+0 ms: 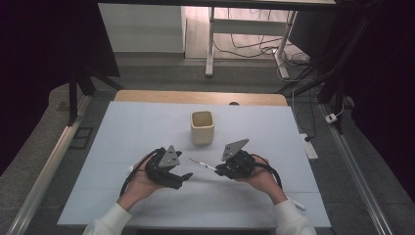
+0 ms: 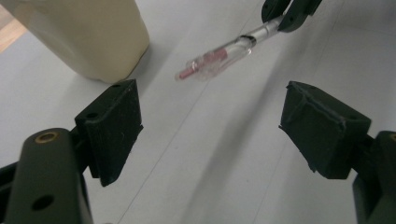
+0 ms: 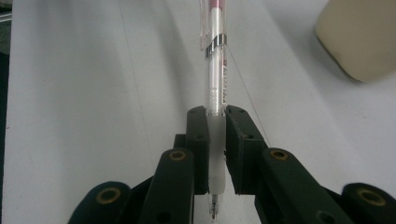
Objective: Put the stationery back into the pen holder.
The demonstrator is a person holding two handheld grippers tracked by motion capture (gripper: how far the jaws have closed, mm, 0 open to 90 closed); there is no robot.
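While clamped in the right gripper (image 3: 215, 154), the pen (image 3: 215, 79) awaits handover.
Left gripper (image 2: 210, 135), jaws apart and empty, must close on its free end near the cup (image 1: 202, 127).

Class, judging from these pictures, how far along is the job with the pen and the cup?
Done: the right tongs are shut on the pen, lifted off the table. In hand: the open left tongs face its capped end. Left: the cup looks empty.

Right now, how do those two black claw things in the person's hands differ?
The right gripper is shut on a clear pen, holding it by the grip end; the left gripper stands wide open with nothing between its pads. The right gripper points the pen toward the left gripper. Both have black jaws and hover near the cream cup.
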